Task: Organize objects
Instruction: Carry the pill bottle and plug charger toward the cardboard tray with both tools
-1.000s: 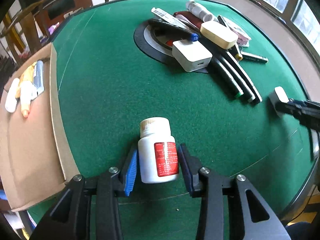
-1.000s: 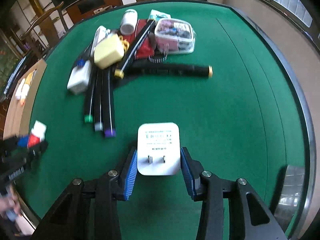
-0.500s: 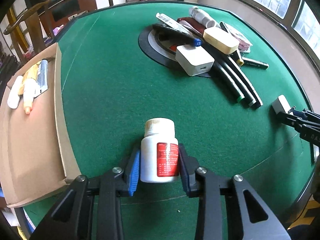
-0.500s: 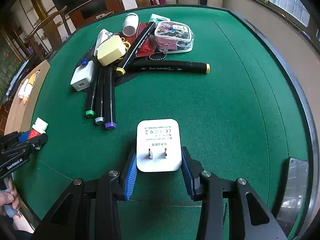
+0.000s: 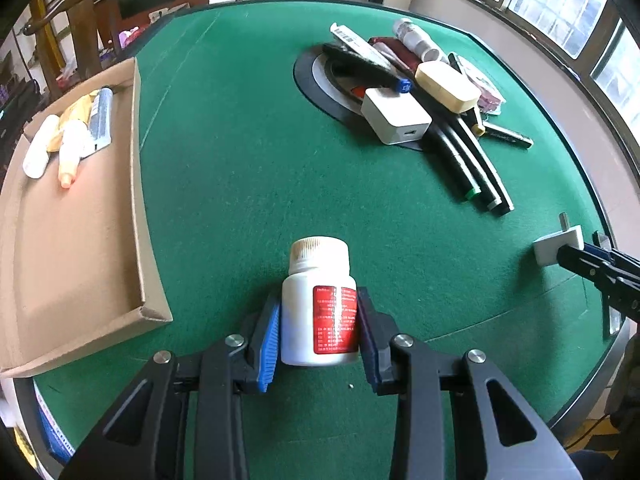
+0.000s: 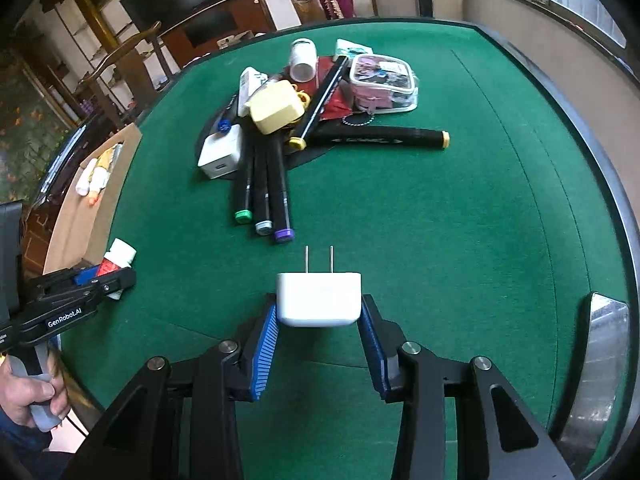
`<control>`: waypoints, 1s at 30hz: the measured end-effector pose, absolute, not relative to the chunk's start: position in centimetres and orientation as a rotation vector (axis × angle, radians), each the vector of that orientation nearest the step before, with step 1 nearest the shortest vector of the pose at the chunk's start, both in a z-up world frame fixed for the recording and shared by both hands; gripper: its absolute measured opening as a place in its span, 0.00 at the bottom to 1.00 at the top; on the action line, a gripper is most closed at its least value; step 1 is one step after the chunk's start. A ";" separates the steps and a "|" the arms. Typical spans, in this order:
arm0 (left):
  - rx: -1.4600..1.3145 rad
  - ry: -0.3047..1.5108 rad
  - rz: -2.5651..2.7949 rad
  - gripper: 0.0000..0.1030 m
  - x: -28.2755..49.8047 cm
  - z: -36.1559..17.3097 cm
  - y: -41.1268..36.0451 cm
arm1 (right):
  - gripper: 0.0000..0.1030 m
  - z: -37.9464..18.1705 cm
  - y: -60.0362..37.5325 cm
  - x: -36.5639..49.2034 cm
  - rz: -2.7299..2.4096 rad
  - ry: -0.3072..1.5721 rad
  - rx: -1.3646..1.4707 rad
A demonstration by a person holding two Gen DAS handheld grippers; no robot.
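My left gripper (image 5: 318, 330) is clamped on a white pill bottle (image 5: 319, 304) with a red label; its jaws have just been closing onto it, and the bottle sits between the blue pads, cap pointing to 12 o'clock. My right gripper (image 6: 318, 328) grips a white plug charger (image 6: 319, 299), prongs toward 12 o'clock. In the left wrist view the cardboard tray (image 5: 138, 216) lies at 9 o'clock on the green table (image 5: 248, 184), tubes in its far corner. The pile of markers (image 6: 264, 184) lies at 11 o'clock of the charger.
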State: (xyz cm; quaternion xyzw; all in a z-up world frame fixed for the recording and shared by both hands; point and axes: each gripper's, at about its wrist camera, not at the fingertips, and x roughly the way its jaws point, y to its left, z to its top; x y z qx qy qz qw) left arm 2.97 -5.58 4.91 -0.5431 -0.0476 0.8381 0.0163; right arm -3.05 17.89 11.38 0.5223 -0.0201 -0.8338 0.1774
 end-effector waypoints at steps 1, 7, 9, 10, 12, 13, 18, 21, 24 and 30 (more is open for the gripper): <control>-1.684 -0.144 2.609 0.32 3.1 5.1 -5.5 | 0.42 11.5 17.8 -2.9 -2.359 -0.057 1.472; -1.650 -0.133 2.632 0.32 3.7 6.2 -5.4 | 0.42 12.2 17.3 -2.6 -2.353 -0.046 1.439; -1.641 -0.129 2.638 0.32 3.8 6.5 -5.3 | 0.42 12.4 17.2 -2.6 -2.355 -0.044 1.432; -1.635 -0.125 2.644 0.32 3.8 6.7 -5.3 | 0.42 12.5 17.2 -2.6 -2.355 -0.045 1.430; -1.627 -0.127 2.647 0.32 3.8 7.0 -5.4 | 0.42 12.7 17.1 -2.7 -2.354 -0.044 1.426; -1.624 -0.128 2.650 0.32 3.8 7.1 -5.4 | 0.42 12.7 17.1 -2.7 -2.354 -0.045 1.423; -1.612 -0.144 2.653 0.32 3.9 7.6 -5.6 | 0.42 13.2 16.9 -2.5 -2.352 -0.040 1.410; -1.599 -0.157 2.664 0.32 3.9 8.0 -5.8 | 0.42 13.6 16.7 -2.5 -2.353 -0.039 1.398; -1.589 -0.174 2.671 0.32 3.9 8.4 -6.0 | 0.42 14.0 16.4 -2.4 -2.348 -0.029 1.389; -1.569 -0.206 2.690 0.32 4.1 9.3 -6.7 | 0.42 14.8 15.4 -2.2 -2.329 -0.013 1.369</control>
